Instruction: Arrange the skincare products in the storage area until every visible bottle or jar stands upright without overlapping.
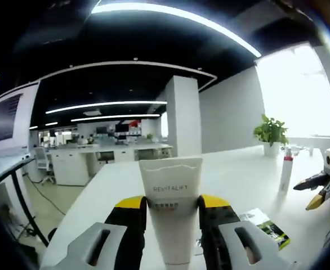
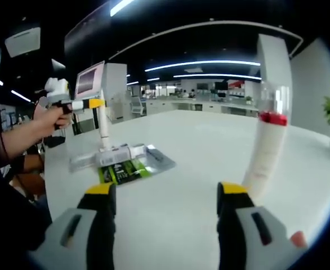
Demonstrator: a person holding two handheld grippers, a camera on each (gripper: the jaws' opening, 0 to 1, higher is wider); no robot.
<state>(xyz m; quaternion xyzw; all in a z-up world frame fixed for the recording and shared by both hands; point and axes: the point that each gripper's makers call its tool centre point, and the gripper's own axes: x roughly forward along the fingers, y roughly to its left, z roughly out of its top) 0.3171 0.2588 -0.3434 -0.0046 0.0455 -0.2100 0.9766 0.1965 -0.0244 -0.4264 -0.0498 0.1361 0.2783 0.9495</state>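
A white tube (image 1: 170,208) printed REVITALIFT stands upright between my left gripper's (image 1: 172,207) yellow-tipped jaws, which are shut on it, flat crimped end up. From the right gripper view, that tube (image 2: 104,132) hangs from the left gripper (image 2: 92,104), held in a hand, its lower end close to the table. A tall white bottle (image 2: 268,149) with a red collar and clear cap stands upright just beyond my right jaw. My right gripper (image 2: 168,197) is open with nothing between its jaws. The same bottle (image 1: 287,171) stands at the right of the left gripper view.
A green packet (image 2: 123,170) lies flat among clear wrappers (image 2: 154,157) on the white table (image 2: 199,169), beneath the tube. A potted plant (image 1: 271,134) stands at the table's far edge. The right gripper (image 1: 321,188) shows at the right beside the bottle. A person's arm (image 2: 24,138) reaches in from the left.
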